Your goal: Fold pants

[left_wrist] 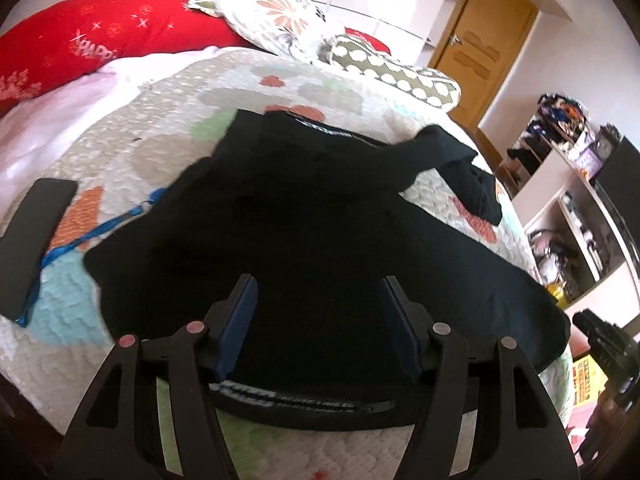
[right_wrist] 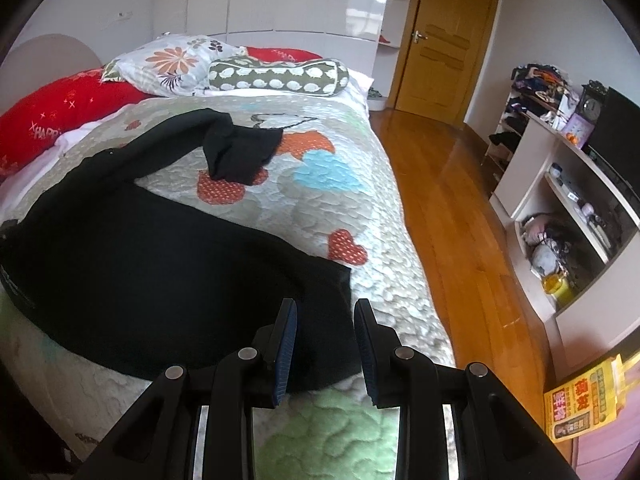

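Black pants (right_wrist: pixel 160 248) lie spread unevenly on the quilted bed (right_wrist: pixel 360 240); the left gripper (left_wrist: pixel 316 300) and right gripper (right_wrist: pixel 325 320), both wide and empty, should pinch the near edge evenly.

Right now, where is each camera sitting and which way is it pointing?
Left wrist: on the left gripper, low over the waistband, facing up the bed toward the pillows; open fingers show.
Right wrist: on the right gripper, at the pants' corner, facing the door; open fingers show.
Both share the pants, bed, pillows, door and shelves.
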Demonstrator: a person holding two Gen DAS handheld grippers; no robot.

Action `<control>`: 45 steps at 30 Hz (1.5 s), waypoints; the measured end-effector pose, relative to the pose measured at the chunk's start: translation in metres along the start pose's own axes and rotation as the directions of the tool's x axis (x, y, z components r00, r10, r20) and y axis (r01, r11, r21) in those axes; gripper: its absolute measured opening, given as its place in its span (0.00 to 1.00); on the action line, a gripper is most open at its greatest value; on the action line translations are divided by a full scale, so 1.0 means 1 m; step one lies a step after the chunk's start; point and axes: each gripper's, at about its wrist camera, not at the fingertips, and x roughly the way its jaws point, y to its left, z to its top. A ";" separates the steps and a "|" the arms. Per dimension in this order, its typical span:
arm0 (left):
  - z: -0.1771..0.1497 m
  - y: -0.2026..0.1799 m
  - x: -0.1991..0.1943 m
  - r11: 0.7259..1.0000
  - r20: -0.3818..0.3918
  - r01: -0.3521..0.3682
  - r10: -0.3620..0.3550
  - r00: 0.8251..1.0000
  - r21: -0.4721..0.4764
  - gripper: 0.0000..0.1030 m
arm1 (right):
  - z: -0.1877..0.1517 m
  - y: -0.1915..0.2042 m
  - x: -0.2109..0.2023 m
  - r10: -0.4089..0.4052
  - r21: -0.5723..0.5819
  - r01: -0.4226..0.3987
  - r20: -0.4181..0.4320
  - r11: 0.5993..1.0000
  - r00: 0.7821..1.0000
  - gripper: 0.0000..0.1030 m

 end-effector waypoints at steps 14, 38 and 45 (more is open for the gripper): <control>0.001 -0.019 0.030 0.999 -0.043 0.014 -0.012 0.999 0.041 0.61 | 0.015 0.023 0.041 0.036 -0.023 -0.038 -0.057 0.999 0.998 0.29; 0.108 0.030 0.055 1.000 -0.021 0.014 -0.014 1.000 -0.013 0.76 | 0.137 0.020 0.108 0.307 0.096 -0.300 -0.058 0.949 0.950 0.43; 0.153 0.066 0.113 0.999 -0.122 -0.040 0.037 0.992 -0.018 0.76 | 0.184 0.018 0.178 0.323 0.160 -0.302 -0.129 0.940 0.938 0.47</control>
